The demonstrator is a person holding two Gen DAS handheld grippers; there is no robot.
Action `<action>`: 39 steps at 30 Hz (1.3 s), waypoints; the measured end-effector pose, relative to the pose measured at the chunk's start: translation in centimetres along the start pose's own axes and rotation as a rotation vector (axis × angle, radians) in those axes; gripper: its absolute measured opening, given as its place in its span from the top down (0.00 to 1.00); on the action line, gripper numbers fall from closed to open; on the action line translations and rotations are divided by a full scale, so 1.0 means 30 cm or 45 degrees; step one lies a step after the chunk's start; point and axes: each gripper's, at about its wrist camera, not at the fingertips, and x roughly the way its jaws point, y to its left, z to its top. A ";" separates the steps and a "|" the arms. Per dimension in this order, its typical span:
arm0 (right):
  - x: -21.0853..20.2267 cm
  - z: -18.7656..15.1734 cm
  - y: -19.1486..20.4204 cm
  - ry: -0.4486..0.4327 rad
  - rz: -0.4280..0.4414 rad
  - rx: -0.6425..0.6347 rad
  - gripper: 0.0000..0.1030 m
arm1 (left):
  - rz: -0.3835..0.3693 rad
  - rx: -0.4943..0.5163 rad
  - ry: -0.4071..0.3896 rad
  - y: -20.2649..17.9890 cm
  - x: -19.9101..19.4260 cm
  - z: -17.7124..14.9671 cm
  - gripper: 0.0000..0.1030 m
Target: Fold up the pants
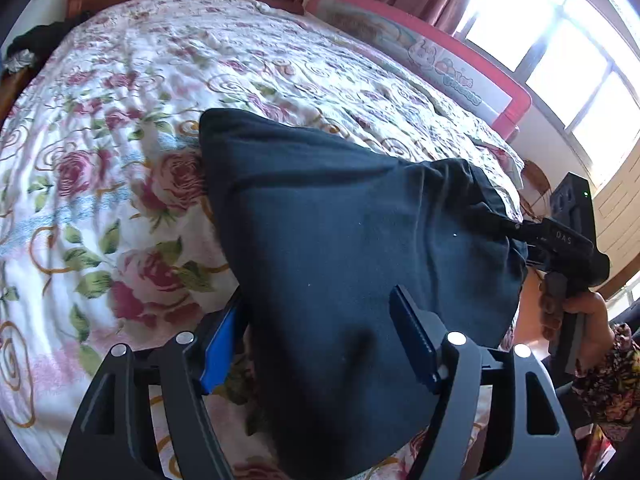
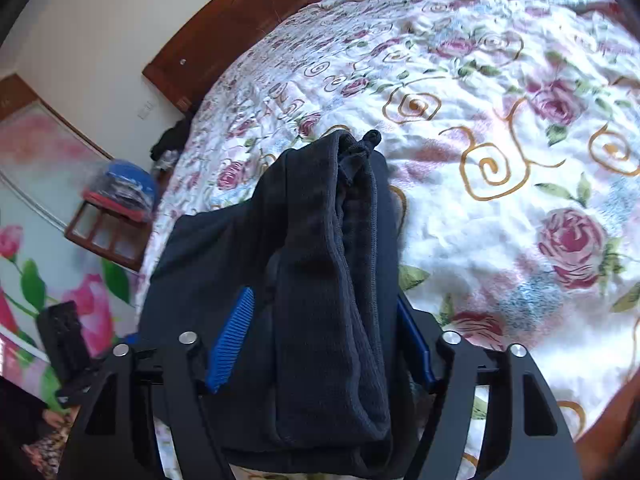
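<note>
On one floral bed [image 1: 120, 128], two claws, left [image 1: 320, 344] and right [image 2: 320, 340], each grip one dark pants [image 1: 328, 220].

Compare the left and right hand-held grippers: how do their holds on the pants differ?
The left hand-held gripper has a broad, flat, smooth stretch of the dark pants between its fingers; the right hand-held gripper has a bunched, ribbed end. Whether the pads of either press on the fabric cannot be told. Both reach over the floral bedspread.
</note>
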 end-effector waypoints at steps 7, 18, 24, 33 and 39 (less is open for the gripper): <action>0.092 0.042 -0.021 0.101 -0.025 -0.017 0.33 | 0.038 0.076 0.095 -0.038 0.088 0.025 0.26; -0.032 -0.028 0.106 -0.088 -0.039 -0.183 0.49 | 0.080 0.104 -0.080 -0.074 -0.081 0.003 0.81; -0.075 -0.071 0.163 -0.123 0.034 -0.176 0.49 | 0.059 0.104 -0.130 -0.077 -0.162 -0.054 0.81; 0.035 0.008 0.065 0.070 0.005 -0.112 0.42 | 0.096 0.080 -0.104 -0.029 -0.121 -0.092 0.72; 0.074 0.012 0.017 0.143 0.022 -0.058 0.31 | 0.154 0.084 -0.063 -0.014 -0.065 -0.073 0.30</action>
